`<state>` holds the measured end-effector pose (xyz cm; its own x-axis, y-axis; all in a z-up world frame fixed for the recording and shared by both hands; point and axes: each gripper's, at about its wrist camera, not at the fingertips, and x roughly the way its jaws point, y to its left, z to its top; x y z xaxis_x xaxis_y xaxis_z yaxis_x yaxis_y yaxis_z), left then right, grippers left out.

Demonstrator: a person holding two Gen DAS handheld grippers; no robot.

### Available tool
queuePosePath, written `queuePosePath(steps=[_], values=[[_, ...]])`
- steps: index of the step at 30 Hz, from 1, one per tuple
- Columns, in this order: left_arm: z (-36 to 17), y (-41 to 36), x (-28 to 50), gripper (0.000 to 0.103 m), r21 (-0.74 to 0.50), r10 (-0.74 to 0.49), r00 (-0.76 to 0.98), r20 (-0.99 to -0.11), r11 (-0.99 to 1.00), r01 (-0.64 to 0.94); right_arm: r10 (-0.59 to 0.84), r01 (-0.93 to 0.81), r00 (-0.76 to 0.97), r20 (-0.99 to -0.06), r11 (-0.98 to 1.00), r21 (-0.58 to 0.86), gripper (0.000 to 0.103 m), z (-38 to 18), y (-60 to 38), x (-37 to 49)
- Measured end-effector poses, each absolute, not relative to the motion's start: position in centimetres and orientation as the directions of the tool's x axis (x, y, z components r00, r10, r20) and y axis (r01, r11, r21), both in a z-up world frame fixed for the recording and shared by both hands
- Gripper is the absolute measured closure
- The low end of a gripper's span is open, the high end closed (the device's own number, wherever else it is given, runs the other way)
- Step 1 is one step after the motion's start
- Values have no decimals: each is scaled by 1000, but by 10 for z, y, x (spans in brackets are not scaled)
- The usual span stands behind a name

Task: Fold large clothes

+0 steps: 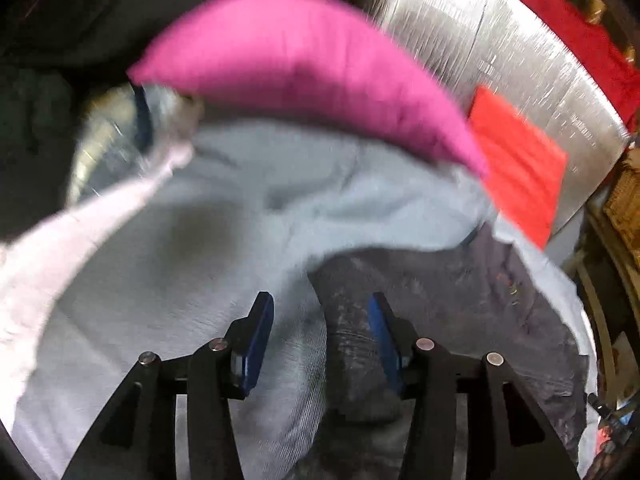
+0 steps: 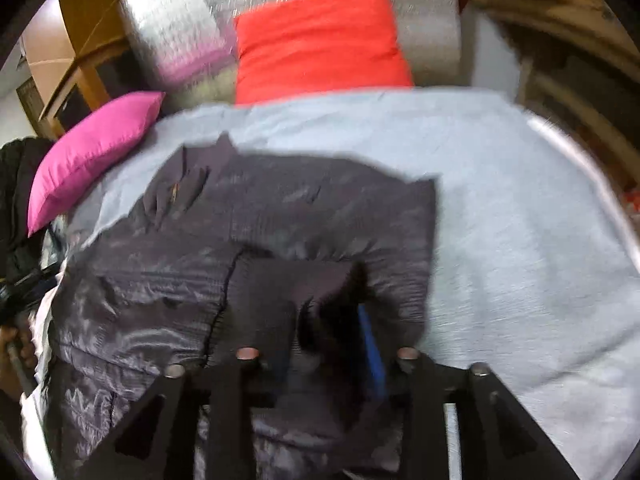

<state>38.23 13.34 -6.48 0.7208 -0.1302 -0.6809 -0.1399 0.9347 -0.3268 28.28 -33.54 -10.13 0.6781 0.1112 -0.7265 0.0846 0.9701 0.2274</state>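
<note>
One dark jacket (image 2: 248, 240) lay spread on the sheet (image 2: 520, 220), its collar toward ten o'clock in the right view. We judged it light, soft and slick, likely to slide, so hems and seams seemed the best places to pinch. Our right gripper (image 2: 324, 344) had a fold of its cloth bunched between the fingers, apparently clamped on it, though blur hid the left pad. Our left gripper (image 1: 320, 332) hovered with its jaws apart, empty, over the jacket's edge where it met the sheet. Beyond, a pink pillow (image 2: 92, 152) sat at ten o'clock and a red pillow (image 2: 320, 36) at twelve.
</note>
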Motion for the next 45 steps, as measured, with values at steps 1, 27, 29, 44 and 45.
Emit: queuePosePath(steps=[1,27,29,44,45], values=[[-59,130,373,53,-335,-148,729,-668,935,-117,117,74,705,-700,969,237,45,-93,-335,274],[-57,-5,325,19,-113,-120,735,-667,992,59,321,-27,701,-636,904,426,34,-86,-325,308],[-75,-22,334,19,-94,-117,697,-708,993,70,365,-12,659,-657,879,476,34,-107,-328,325],[-117,-37,340,17,-4,-41,666,-745,998,58,332,-84,661,-673,924,373,34,-100,-300,299],[-118,-36,341,17,-4,-42,666,-744,998,58,334,-99,663,-670,926,364,34,-98,-295,295]])
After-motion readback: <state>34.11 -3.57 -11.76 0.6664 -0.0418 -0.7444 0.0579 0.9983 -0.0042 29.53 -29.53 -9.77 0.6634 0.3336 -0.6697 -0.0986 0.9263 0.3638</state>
